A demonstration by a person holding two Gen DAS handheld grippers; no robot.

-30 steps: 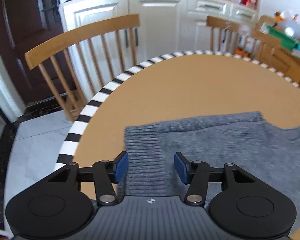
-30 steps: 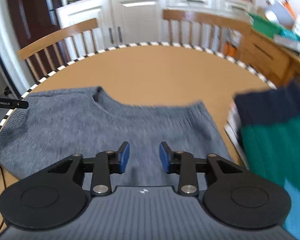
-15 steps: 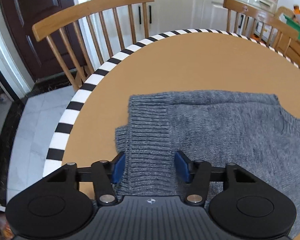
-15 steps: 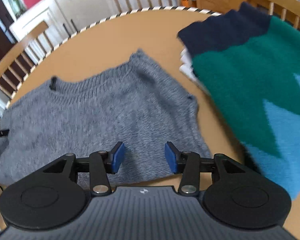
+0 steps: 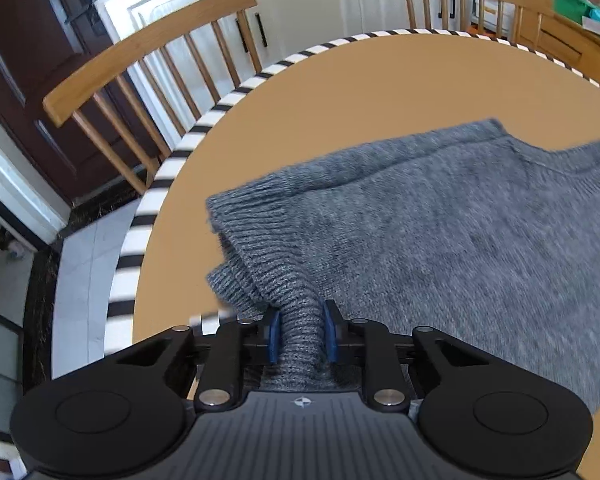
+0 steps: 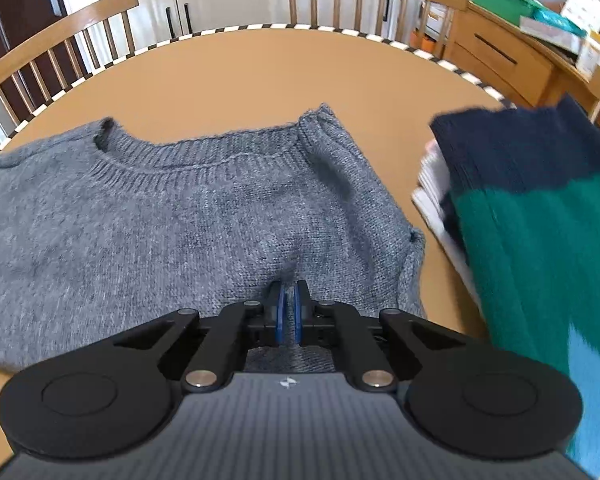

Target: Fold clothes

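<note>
A grey knit sweater [image 5: 440,240] lies on the round wooden table [image 5: 340,92], neckline toward the far side. My left gripper [image 5: 300,332] is shut on the sweater's ribbed left edge, which bunches up between the blue pads. In the right wrist view the sweater [image 6: 160,220] spreads across the table. My right gripper [image 6: 287,316] is shut on the sweater's near edge, with the pads almost touching and fabric pinched between them.
A folded green, navy and light-blue sweater [image 6: 540,232] lies on a pile at the table's right. The table has a black-and-white striped rim [image 5: 148,200]. Wooden chairs [image 5: 140,64] stand around it. A wooden sideboard [image 6: 500,52] stands at the back right.
Both grippers were open above the sweater and have closed on its near edge. The left side of the sweater now bunches and lifts at the left gripper.
</note>
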